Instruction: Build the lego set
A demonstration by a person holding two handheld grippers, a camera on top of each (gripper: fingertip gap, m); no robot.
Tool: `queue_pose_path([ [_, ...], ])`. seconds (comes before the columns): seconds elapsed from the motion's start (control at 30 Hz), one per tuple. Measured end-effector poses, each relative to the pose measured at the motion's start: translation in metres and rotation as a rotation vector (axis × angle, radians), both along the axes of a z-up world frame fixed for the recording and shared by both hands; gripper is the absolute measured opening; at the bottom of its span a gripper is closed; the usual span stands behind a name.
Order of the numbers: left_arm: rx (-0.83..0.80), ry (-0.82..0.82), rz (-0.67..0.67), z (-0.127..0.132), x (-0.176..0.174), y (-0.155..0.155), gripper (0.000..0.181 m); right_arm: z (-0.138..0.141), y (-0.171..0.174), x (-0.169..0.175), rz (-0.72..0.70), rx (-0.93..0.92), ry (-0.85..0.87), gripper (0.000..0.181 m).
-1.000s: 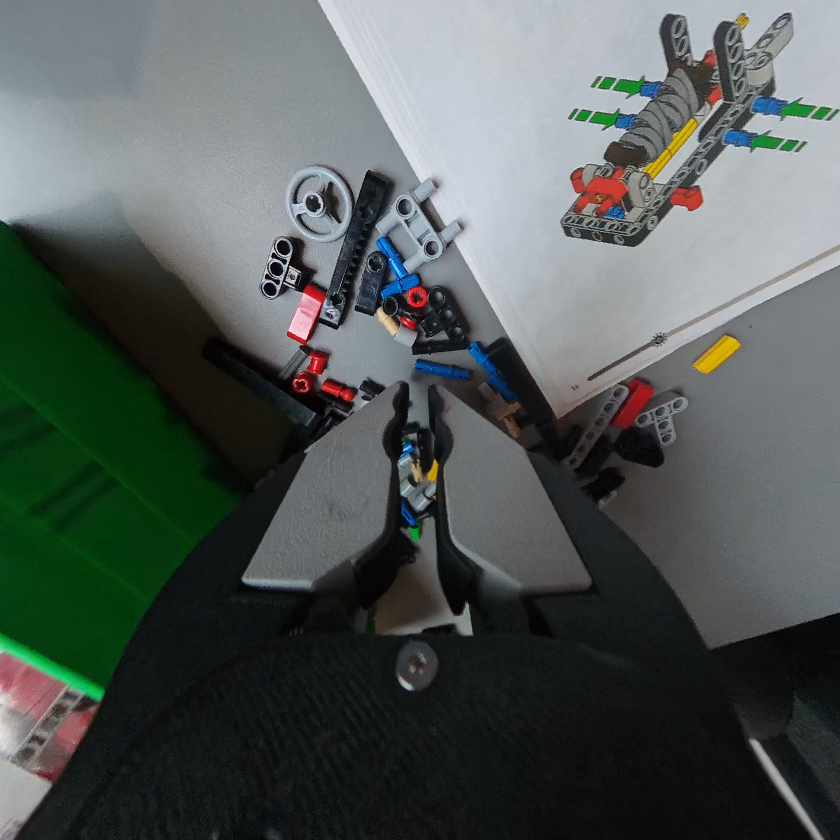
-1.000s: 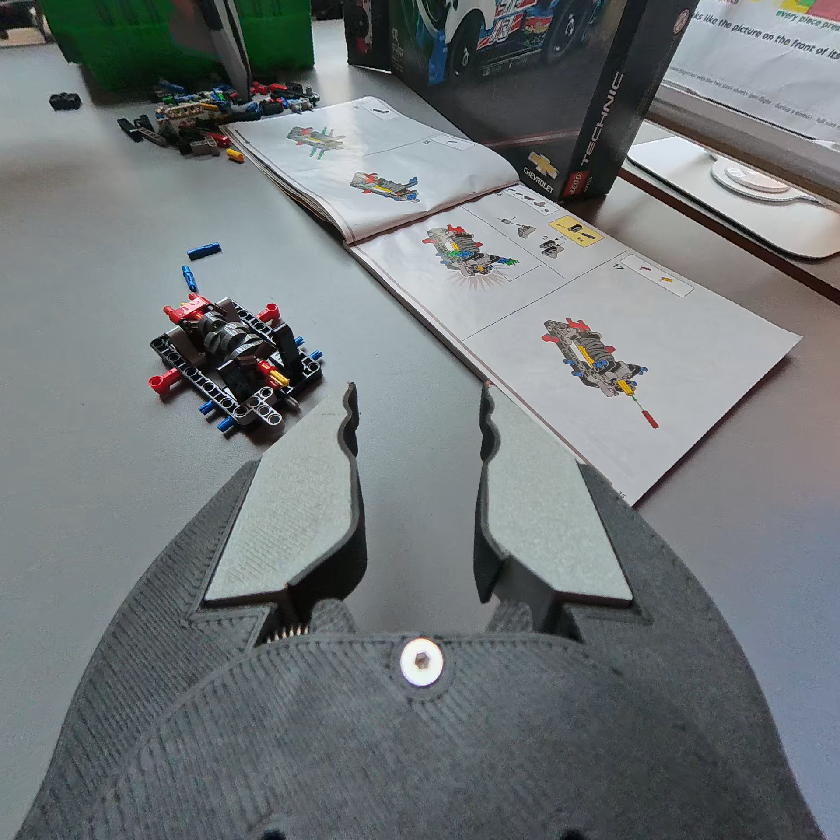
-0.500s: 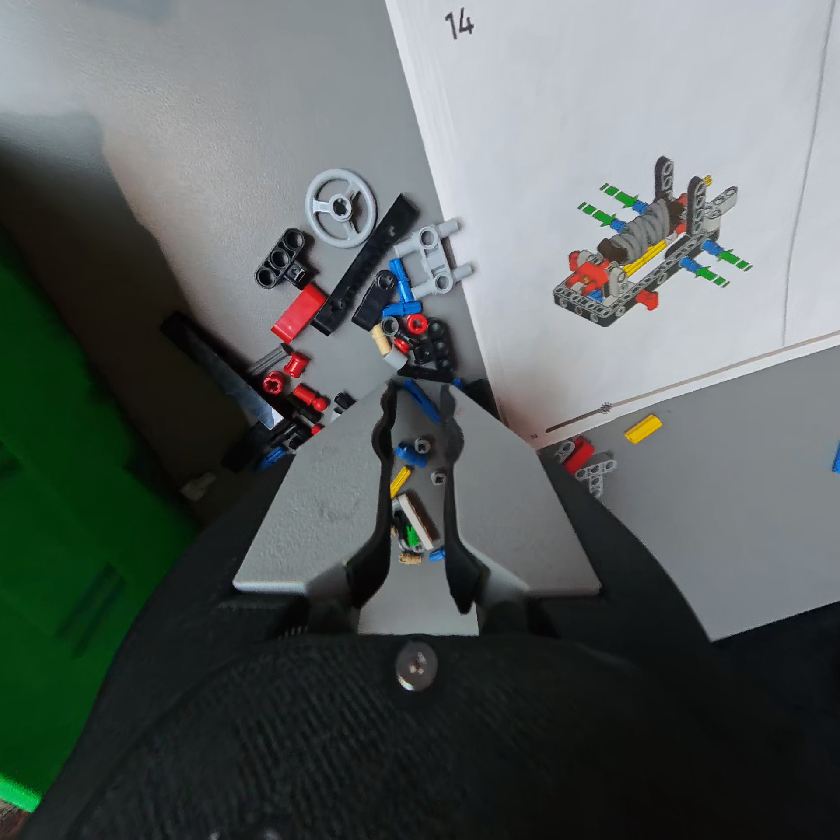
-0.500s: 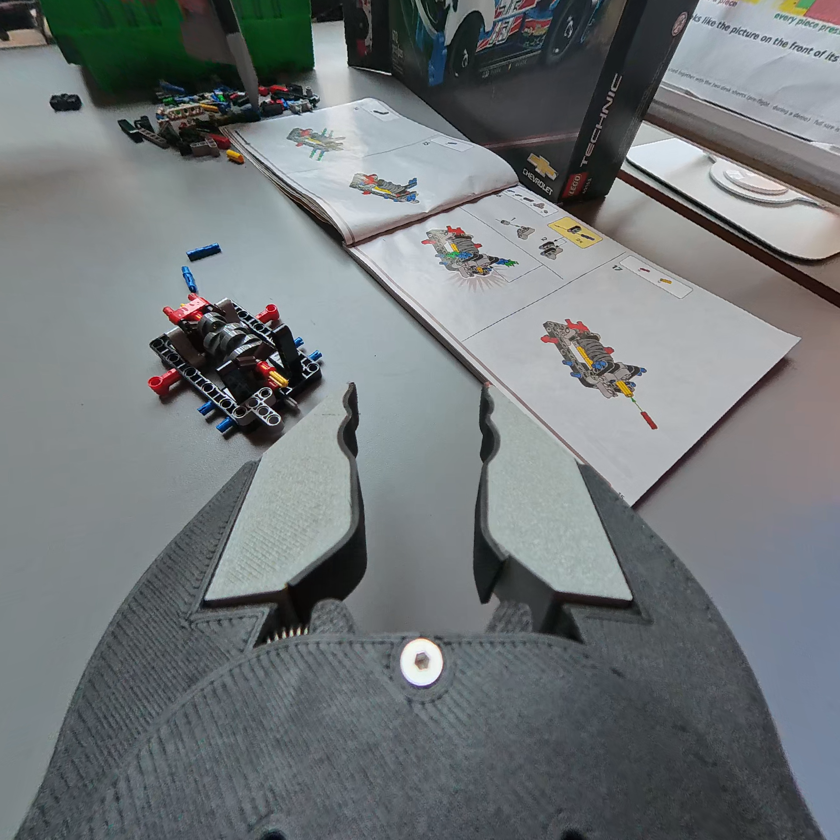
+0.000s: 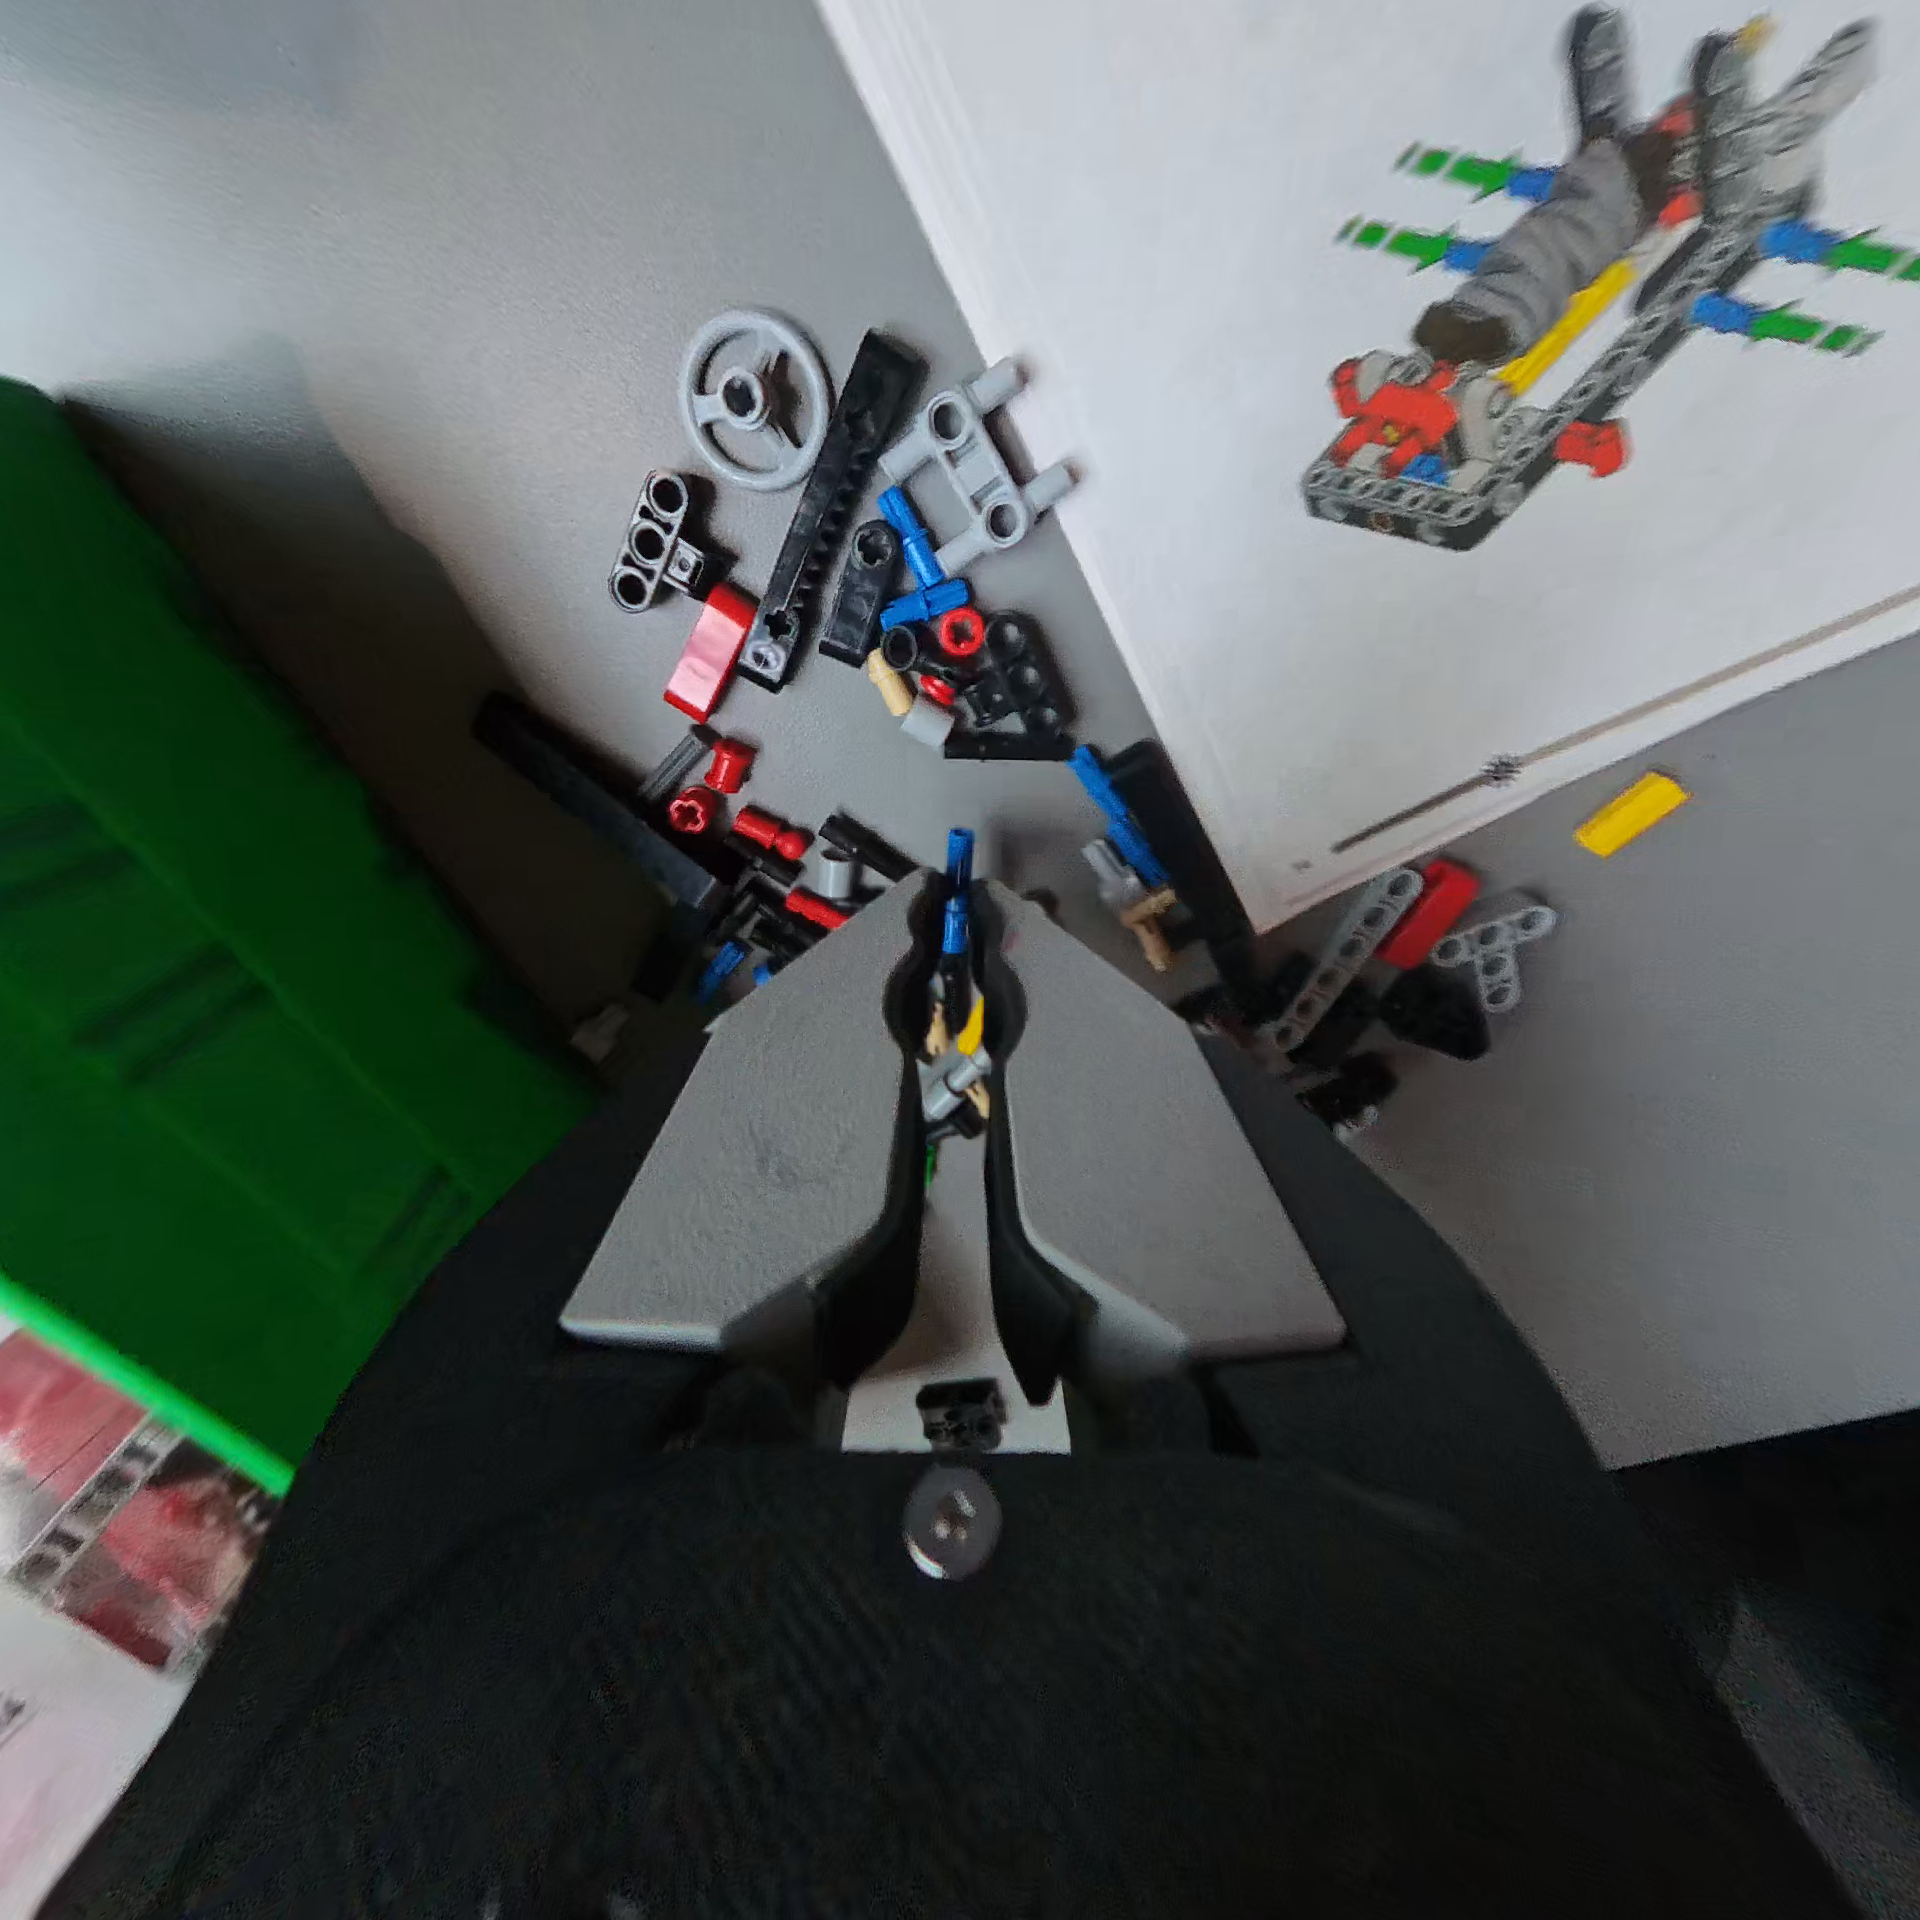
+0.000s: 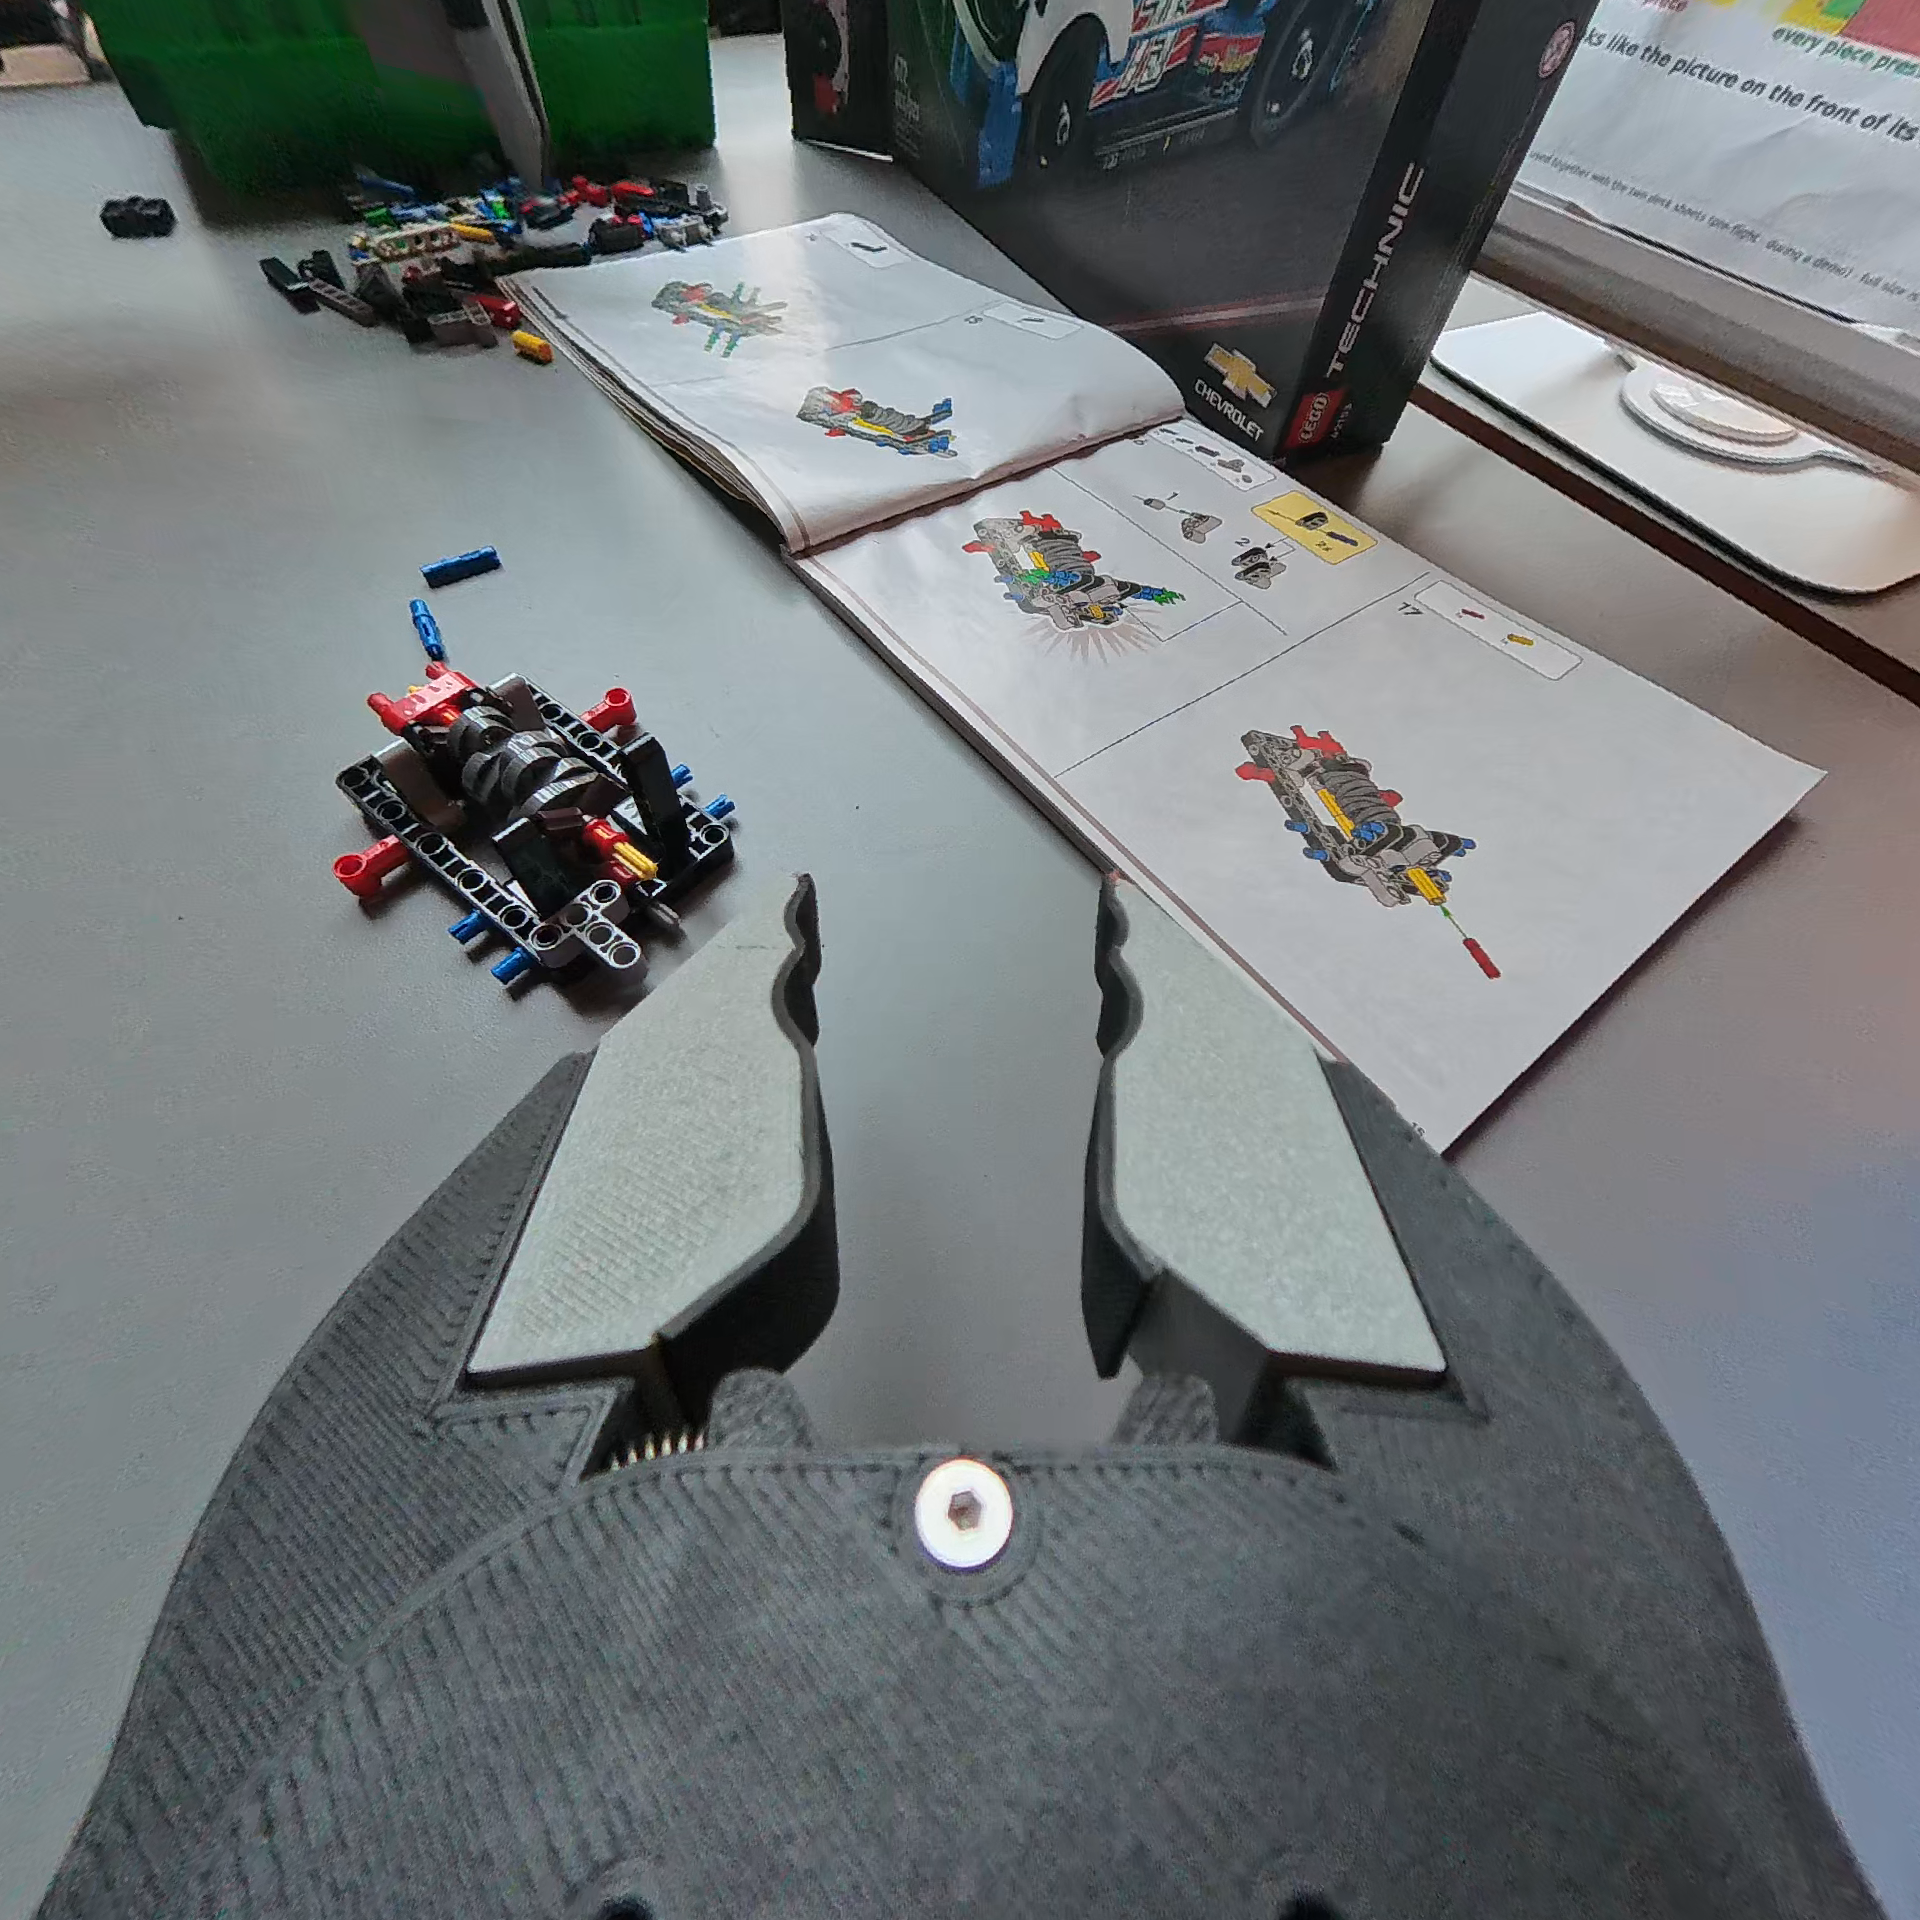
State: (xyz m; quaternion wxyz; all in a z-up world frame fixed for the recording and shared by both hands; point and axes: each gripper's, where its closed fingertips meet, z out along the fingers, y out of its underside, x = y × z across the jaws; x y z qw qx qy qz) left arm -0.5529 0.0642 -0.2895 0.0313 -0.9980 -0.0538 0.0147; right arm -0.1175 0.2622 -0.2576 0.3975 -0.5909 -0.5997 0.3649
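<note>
My left gripper (image 5: 956, 899) hangs over the pile of loose Lego Technic parts (image 5: 883, 623). It is shut on a blue pin (image 5: 958, 852) that sticks out past the fingertips. My right gripper (image 6: 956, 894) is open and empty, low over the grey table. The half-built black frame with a dark screw gear and red and blue pins (image 6: 530, 810) sits just ahead and left of it. The open instruction booklet (image 6: 1143, 644) lies to its right and also shows in the left wrist view (image 5: 1247, 312). The left wrist view is blurred.
A green bin (image 5: 208, 935) stands left of the pile. A grey steering wheel (image 5: 755, 398) and a yellow piece (image 5: 1629, 814) lie near the booklet. Two loose blue pins (image 6: 459, 566) lie beyond the frame. The dark set box (image 6: 1195, 156) stands behind the booklet. The tips of one gripper are about 50 cm away from the tips of the other.
My left gripper has come back down close to the pile, and its jaws have narrowed onto a blue pin. The right gripper has not moved.
</note>
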Motion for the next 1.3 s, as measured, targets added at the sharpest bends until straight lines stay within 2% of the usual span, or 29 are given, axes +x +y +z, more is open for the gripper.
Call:
queue_pose_path([
  [0.07, 0.086, -0.03, -0.027, 0.024, 0.022, 0.01, 0.002, 0.001, 0.001, 0.0, -0.003, -0.005, 0.005, 0.05],
  [0.17, 0.197, -0.177, -0.213, 0.052, 0.11, 0.022, 0.001, 0.0, 0.001, 0.0, -0.004, -0.011, 0.003, 0.05],
  [0.27, 0.195, -0.129, -0.441, 0.034, 0.187, 0.019, 0.002, -0.001, 0.001, -0.001, -0.005, -0.004, -0.002, 0.05],
  [0.37, 0.204, -0.19, -0.553, 0.009, 0.243, 0.02, 0.002, -0.001, 0.001, -0.001, -0.008, -0.001, -0.001, 0.05],
  [0.47, 0.148, -0.142, -0.589, -0.015, 0.251, 0.02, 0.002, 0.0, 0.002, 0.0, -0.012, -0.003, 0.005, 0.05],
  [0.53, 0.188, -0.155, -0.594, -0.011, 0.255, 0.026, 0.005, 0.001, 0.002, 0.001, -0.012, -0.001, 0.006, 0.05],
  [0.6, 0.205, -0.147, -0.58, -0.005, 0.252, 0.029, 0.012, 0.0, 0.001, 0.0, -0.01, 0.002, 0.003, 0.05],
  [0.67, 0.218, -0.16, -0.573, 0.005, 0.247, 0.026, 0.012, 0.0, 0.001, 0.0, -0.008, 0.008, 0.0, 0.05],
  [0.73, 0.22, -0.112, -0.531, 0.018, 0.221, 0.02, 0.013, 0.0, 0.001, 0.0, -0.008, 0.01, -0.001, 0.05],
  [0.8, 0.226, -0.026, -0.45, 0.036, 0.175, 0.013, 0.015, 0.0, 0.001, 0.0, -0.008, 0.006, 0.0, 0.05],
  [0.87, 0.227, 0.068, -0.319, 0.055, 0.115, 0.005, 0.018, 0.0, 0.001, 0.0, -0.007, 0.0, 0.001, 0.05],
  [0.93, 0.202, 0.082, -0.173, 0.062, 0.063, -0.004, 0.02, -0.001, 0.002, -0.001, -0.007, -0.005, -0.002, 0.05],
  [1.0, 0.169, 0.028, -0.085, 0.055, 0.036, -0.009, 0.016, -0.002, 0.003, -0.002, -0.011, -0.01, -0.007, 0.05],
  [1.03, 0.166, -0.004, -0.084, 0.049, 0.033, -0.008, 0.014, -0.002, 0.003, -0.002, -0.015, -0.013, -0.01, 0.05],
  [1.23, 0.057, 0.005, -0.191, 0.007, 0.027, 0.002, 0.007, -0.001, 0.007, -0.001, -0.04, -0.019, -0.001, 0.05],
  [1.3, 0.045, -0.016, -0.167, -0.002, 0.023, 0.007, 0.012, -0.001, 0.008, -0.001, -0.046, -0.02, 0.001, 0.05],
])
